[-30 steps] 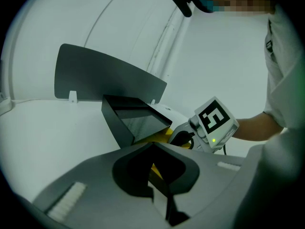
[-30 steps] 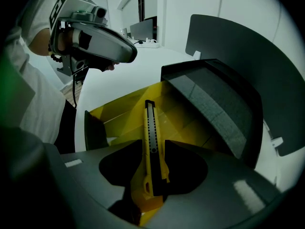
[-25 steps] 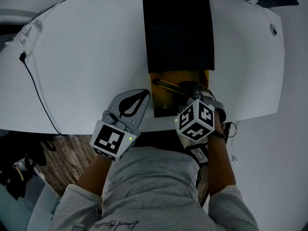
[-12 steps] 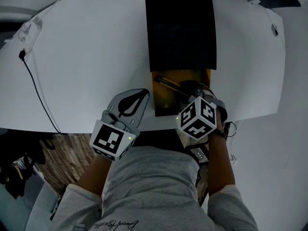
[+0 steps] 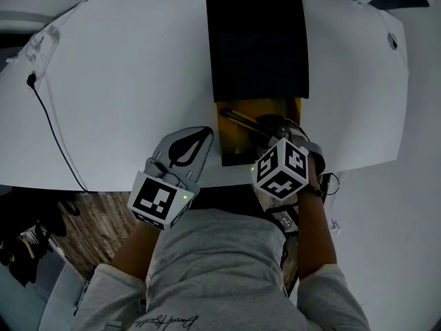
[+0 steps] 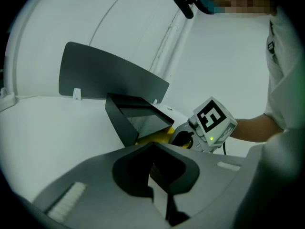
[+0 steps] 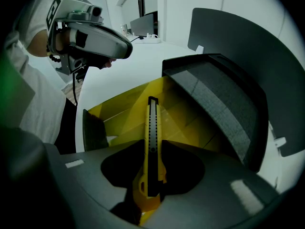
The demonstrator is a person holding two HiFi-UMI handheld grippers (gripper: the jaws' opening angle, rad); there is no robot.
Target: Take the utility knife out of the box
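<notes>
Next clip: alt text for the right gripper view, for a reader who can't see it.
The right gripper's jaws are closing on the near end of a yellow utility knife, which lies between them inside an open yellow-lined box. The box's dark lid stands raised on the right, on a white table.

L hand-held gripper (image 5: 195, 142): jaws together, nothing btwn them, tilted shallowly down, forearm angled in from the elbow. R hand-held gripper (image 5: 267, 126): pointing steeply down, jaws closing w/ utility knife (image 7: 151, 142) handle btwn them, pads against its sides, wrist above.
</notes>
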